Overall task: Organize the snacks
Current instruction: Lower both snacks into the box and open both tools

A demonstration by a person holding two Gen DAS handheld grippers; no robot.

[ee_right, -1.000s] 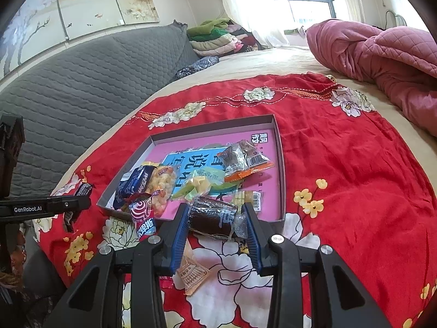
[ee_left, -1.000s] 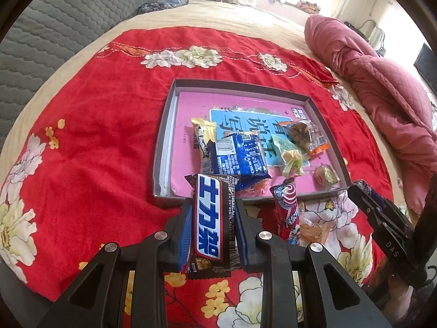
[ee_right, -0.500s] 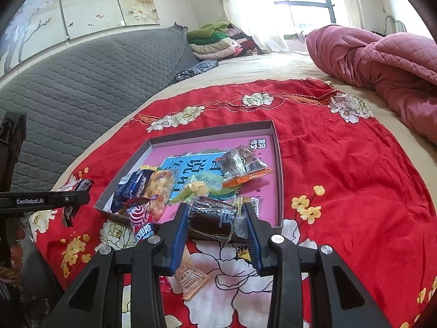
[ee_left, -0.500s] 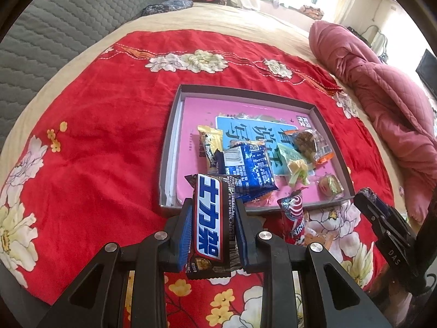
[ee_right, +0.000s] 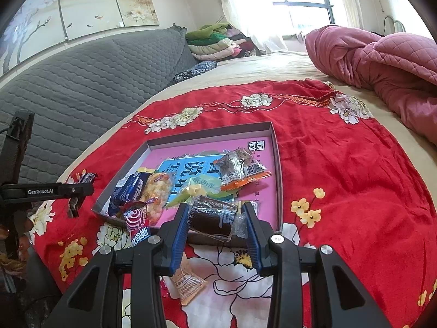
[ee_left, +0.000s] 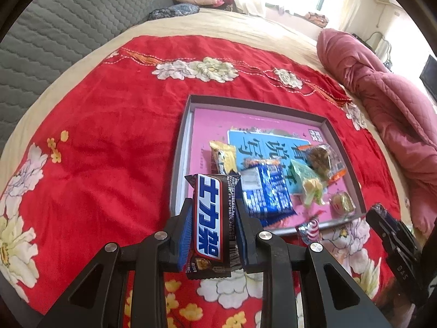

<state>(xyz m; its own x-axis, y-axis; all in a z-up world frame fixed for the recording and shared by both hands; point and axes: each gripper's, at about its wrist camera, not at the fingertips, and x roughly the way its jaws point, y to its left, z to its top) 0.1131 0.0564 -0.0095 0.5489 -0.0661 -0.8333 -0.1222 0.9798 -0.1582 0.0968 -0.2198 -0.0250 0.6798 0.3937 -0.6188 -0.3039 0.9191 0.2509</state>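
While left claw (ee_left: 212,229) clamps chocolate bar (ee_left: 209,218), right claw (ee_right: 217,225) clamps dark cake (ee_right: 211,217); tray (ee_right: 275,147) holds snacks.

Bright daylight, blown-out window (ee_right: 303,2) glare, strong fisheye edge distortion, sharp focus

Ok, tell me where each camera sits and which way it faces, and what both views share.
Left wrist: sits on the left tongs, looking steeply down at the tray on the red cloth; its own fingers grip a chocolate bar, and the right tongs show at the right edge.
Right wrist: sits on the right tongs, looking more shallowly across the tray toward the window; its fingers grip a dark cake pack, left tongs at the left edge.
Shared: tray, red cloth, blue packet, pink quilt.
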